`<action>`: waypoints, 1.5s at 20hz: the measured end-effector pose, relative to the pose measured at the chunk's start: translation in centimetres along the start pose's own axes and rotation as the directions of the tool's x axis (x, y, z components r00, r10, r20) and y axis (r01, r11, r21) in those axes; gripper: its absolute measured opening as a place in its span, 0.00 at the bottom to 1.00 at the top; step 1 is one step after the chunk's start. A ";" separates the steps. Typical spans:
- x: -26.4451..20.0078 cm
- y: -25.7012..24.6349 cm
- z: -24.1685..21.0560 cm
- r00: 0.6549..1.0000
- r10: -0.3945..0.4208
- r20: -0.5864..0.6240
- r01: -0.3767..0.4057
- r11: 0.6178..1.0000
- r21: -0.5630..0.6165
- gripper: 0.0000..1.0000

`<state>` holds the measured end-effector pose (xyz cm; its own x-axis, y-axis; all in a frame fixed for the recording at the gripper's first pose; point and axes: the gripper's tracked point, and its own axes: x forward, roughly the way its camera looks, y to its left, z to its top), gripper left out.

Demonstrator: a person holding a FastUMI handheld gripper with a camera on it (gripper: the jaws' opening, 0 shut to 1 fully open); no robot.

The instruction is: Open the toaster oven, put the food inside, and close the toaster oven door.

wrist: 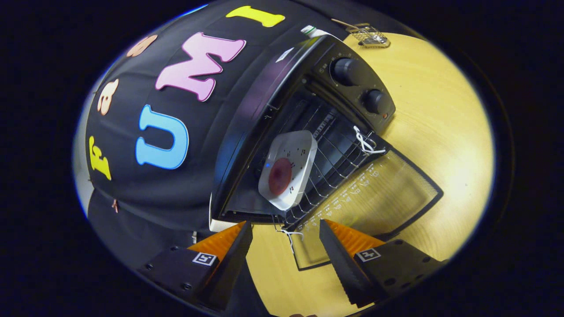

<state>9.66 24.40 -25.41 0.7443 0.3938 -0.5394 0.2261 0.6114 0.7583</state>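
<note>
A black toaster oven (282, 88) stands on the wooden table (440, 132) with its glass door (374, 193) folded down flat. On the wire rack (335, 163) inside rests a white square plate (295, 154) carrying a round reddish piece of food (280, 176). My gripper (286, 231) is open just short of the oven mouth, with nothing between its fingers. The left fingertip sits near the oven's lower corner and the right one hangs over the lowered door. White strings (365, 143) are tied at the door's hinges.
Two black knobs (348, 70) sit on the oven's control panel. A small wire basket (370, 37) lies on the table beyond the oven. The booth's black cloth wall stands close behind the oven. Bare tabletop stretches past the door.
</note>
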 end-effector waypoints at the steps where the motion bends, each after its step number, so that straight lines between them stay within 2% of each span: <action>1: -0.6 -0.2 -0.6 1.000 -0.007 -0.007 0.007 0.999 -0.039 0.98; 5: -2.2 -1.1 -2.8 0.999 -0.038 -0.035 0.030 0.978 -0.206 0.98; 8: -3.4 -2.7 -4.9 0.992 -0.094 -0.078 0.059 0.928 -0.368 0.99; 11: -4.2 -5.1 -6.0 0.981 -0.178 -0.078 0.108 0.833 -0.542 0.98; 14: -4.7 -7.9 -6.6 0.958 -0.279 -0.064 0.164 0.718 -0.676 0.99; 21: -3.4 -12.9 -5.8 0.905 -0.423 0.043 0.290 0.539 -0.791 0.99; 26: -2.2 -14.4 -7.2 0.885 -0.466 0.017 0.280 0.502 -0.818 1.00; 30: -1.2 -13.7 -7.5 0.889 -0.458 0.007 0.272 0.517 -0.812 0.99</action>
<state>0.99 20.68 -37.91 0.5621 0.0654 -0.8245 -0.1904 0.9803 -0.0520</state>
